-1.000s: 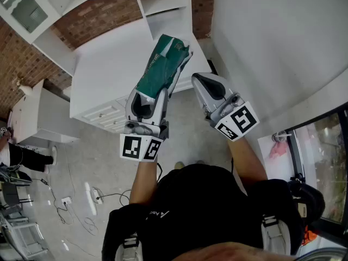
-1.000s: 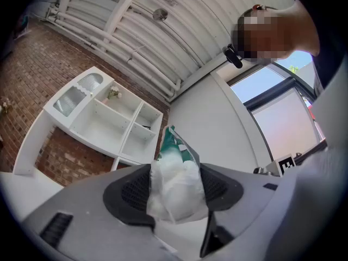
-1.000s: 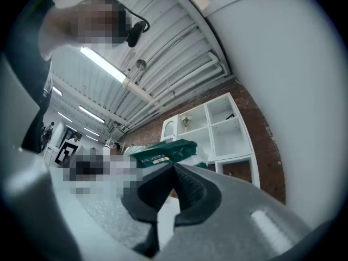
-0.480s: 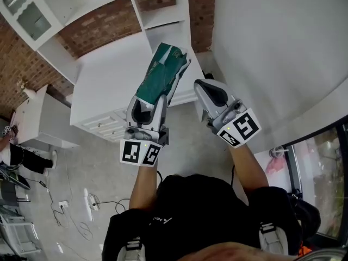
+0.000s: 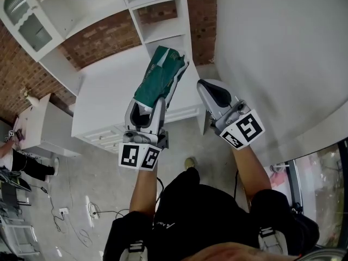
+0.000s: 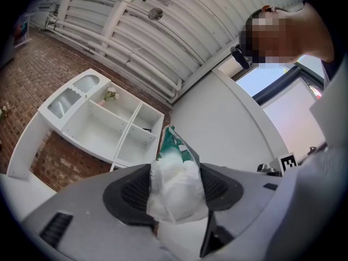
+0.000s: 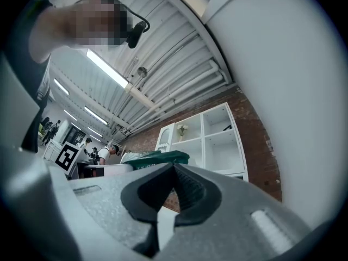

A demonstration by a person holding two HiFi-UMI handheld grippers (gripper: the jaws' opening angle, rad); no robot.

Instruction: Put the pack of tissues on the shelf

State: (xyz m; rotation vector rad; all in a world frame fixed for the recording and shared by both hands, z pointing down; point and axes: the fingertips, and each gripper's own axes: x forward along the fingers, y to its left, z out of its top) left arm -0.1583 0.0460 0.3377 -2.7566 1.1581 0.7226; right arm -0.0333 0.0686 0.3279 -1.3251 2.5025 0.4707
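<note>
A green and white pack of tissues sticks up out of my left gripper, which is shut on its white lower end. In the left gripper view the pack fills the gap between the dark pads. My right gripper is beside it on the right, shut and empty; its jaws meet in the right gripper view. The white shelf unit with open compartments stands ahead on a brick wall. It also shows in the left gripper view and the right gripper view.
A white low cabinet with drawers stands below the shelf unit. A plain white wall runs along the right. A glass-door cupboard section is at the upper left. Cables lie on the grey floor at the left.
The shelf unit and cabinet have slid lower in the head view, and more compartments show. Both grippers keep their pose, and the pack stays in the left one.
</note>
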